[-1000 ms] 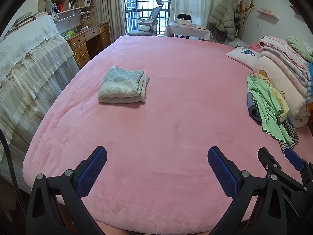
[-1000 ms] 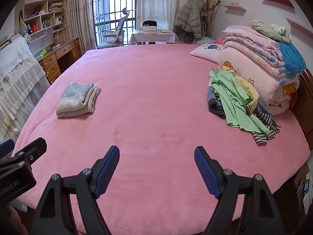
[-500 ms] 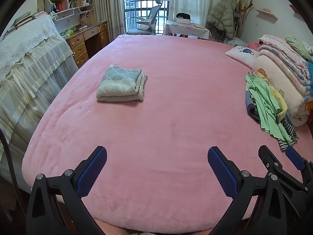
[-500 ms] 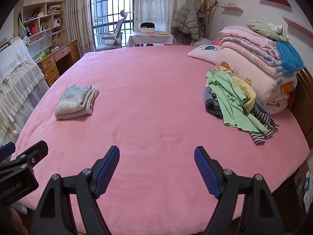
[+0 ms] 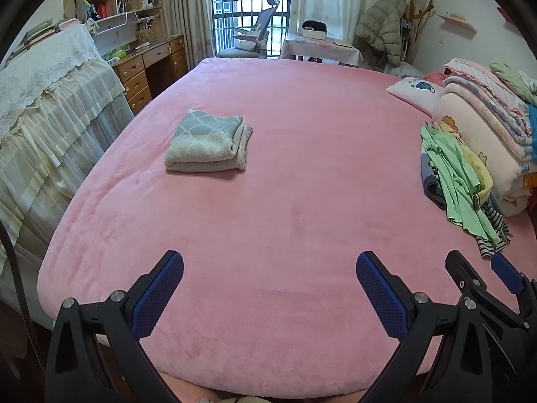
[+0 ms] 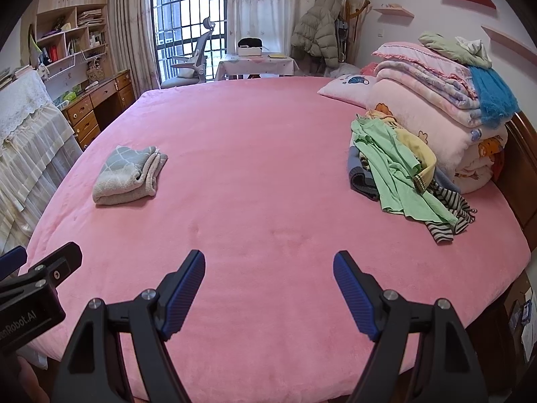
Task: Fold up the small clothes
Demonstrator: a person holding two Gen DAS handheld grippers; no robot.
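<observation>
Clothes [image 6: 399, 171], unfolded, lie heaped at the right of the frame against stacked blankets [image 6: 436, 100], the green top's long axis running down toward the lower right. One folded grey garment [image 5: 208, 142] sits upper left on the pink bed [image 5: 285, 184]. Left gripper [image 5: 270, 288] and right gripper [image 6: 268, 285] gape wide, empty.

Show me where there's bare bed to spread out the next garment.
The pink bed cover is bare across the middle, between the folded grey garment on the left and the unfolded clothes pile on the right, down to both open grippers. The right edge is crowded: clothes against stacked blankets.
</observation>
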